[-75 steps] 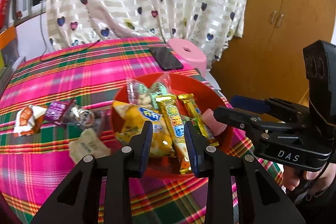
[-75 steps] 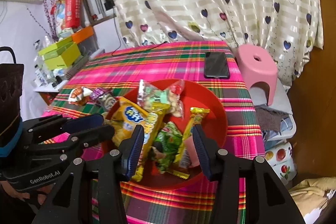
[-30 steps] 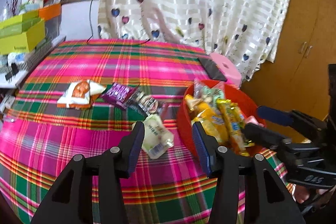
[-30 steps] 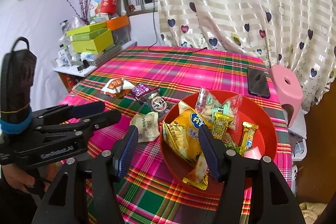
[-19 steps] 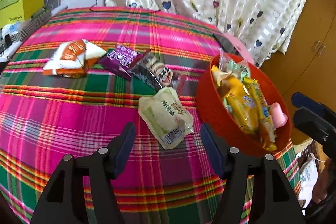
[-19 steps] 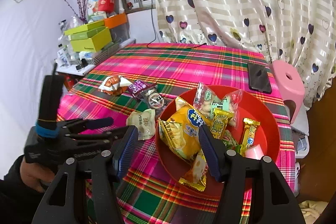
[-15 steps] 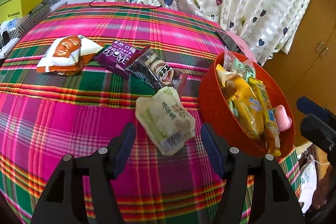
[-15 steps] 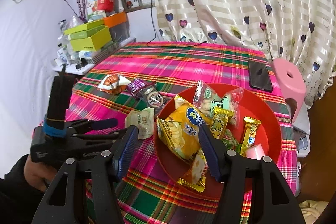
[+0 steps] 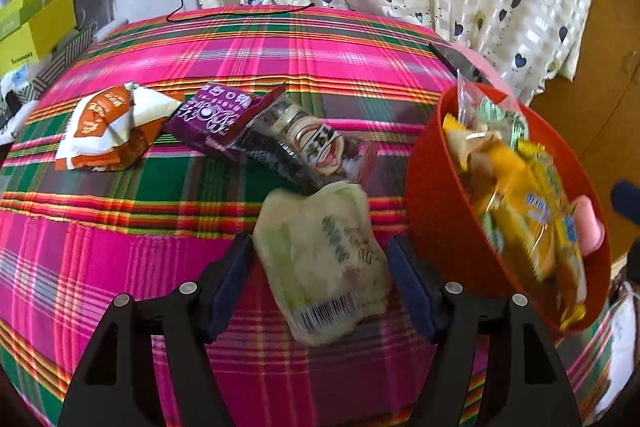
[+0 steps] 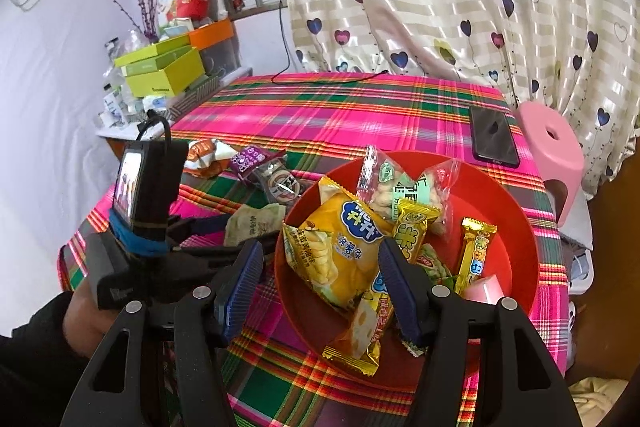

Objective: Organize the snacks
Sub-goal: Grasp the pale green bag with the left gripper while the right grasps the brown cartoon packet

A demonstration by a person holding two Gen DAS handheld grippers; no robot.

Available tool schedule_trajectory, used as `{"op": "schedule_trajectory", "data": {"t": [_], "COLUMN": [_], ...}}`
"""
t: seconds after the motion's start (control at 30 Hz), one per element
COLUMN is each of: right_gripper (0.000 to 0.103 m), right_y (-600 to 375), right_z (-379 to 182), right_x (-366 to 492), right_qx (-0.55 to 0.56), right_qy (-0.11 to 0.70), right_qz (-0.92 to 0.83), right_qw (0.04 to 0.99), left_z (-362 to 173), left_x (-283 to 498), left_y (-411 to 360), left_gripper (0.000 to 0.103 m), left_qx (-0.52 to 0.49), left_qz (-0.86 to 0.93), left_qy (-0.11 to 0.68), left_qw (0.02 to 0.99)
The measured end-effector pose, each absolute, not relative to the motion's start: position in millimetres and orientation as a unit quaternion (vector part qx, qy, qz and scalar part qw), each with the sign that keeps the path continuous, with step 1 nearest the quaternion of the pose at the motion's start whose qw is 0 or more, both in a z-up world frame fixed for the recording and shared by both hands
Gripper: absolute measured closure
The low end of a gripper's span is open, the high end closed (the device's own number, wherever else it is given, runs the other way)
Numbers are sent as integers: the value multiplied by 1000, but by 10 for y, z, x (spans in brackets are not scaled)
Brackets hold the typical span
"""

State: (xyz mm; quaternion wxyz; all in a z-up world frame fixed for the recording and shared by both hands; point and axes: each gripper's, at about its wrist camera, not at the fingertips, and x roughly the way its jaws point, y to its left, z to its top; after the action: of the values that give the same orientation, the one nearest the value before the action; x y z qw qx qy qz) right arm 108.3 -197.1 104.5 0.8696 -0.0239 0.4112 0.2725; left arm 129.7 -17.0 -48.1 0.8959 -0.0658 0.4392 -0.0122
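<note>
A red bowl (image 9: 436, 211) full of snack packets stands at the table's right; it also shows in the right wrist view (image 10: 508, 227). A pale green snack packet (image 9: 324, 259) lies flat on the plaid cloth just left of the bowl. My left gripper (image 9: 320, 275) is open, low over the table, with the packet between its fingers, not clamped. The packet also shows in the right wrist view (image 10: 252, 223). My right gripper (image 10: 320, 279) is open and empty, hovering over the bowl's near left side above a yellow chip bag (image 10: 340, 251).
A dark cookie packet (image 9: 304, 143), a purple packet (image 9: 212, 111) and an orange-white packet (image 9: 108, 123) lie on the cloth behind the green one. A black phone (image 10: 492, 135) lies at the far right edge. A pink stool (image 10: 556, 147) stands beyond. Green boxes (image 10: 164, 71) sit far left.
My left gripper has swung left away from the bowl, dropped toward the table and closed in until the pale green packet lies between its open fingers. My right gripper stays over the bowl.
</note>
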Motion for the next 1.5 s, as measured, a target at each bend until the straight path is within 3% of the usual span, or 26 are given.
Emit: {"op": "schedule_trajectory", "data": {"t": [0.07, 0.17, 0.2, 0.53, 0.83, 1.1, 1.17, 1.23, 1.5], "right_gripper": [43, 44, 43, 44, 43, 43, 43, 43, 42], "right_y": [-1964, -1954, -1945, -1824, -1538, -1080, -974, -890, -557], "right_z": [1037, 1037, 1036, 1058, 1042, 928, 877, 822, 667], "right_x": [1087, 1081, 1077, 1039, 1178, 1476, 1544, 1602, 1854], "right_qx": [-23, -23, -24, -33, -69, -136, -149, -159, -216], "right_qy": [411, 411, 412, 412, 413, 427, 432, 439, 463], "right_qz": [273, 275, 275, 280, 292, 328, 336, 346, 374], "right_qw": [869, 869, 868, 866, 860, 832, 824, 814, 774], "left_z": [-488, -470, -469, -424, -369, -376, -384, -378, -364], "left_x": [1246, 1183, 1170, 964, 836, 767, 747, 721, 848], "left_y": [-121, -11, 11, 187, 387, 594, 634, 696, 808], "left_gripper": [36, 55, 67, 81, 83, 82, 69, 37, 34], "left_qx": [-56, -58, -57, -80, -100, -115, -109, -106, -79], "left_qz": [1, 2, 4, -27, -27, -41, -35, -29, -51], "left_qy": [441, 437, 437, 415, 399, 398, 400, 394, 386], "left_qw": [896, 898, 898, 906, 911, 909, 909, 912, 918]}}
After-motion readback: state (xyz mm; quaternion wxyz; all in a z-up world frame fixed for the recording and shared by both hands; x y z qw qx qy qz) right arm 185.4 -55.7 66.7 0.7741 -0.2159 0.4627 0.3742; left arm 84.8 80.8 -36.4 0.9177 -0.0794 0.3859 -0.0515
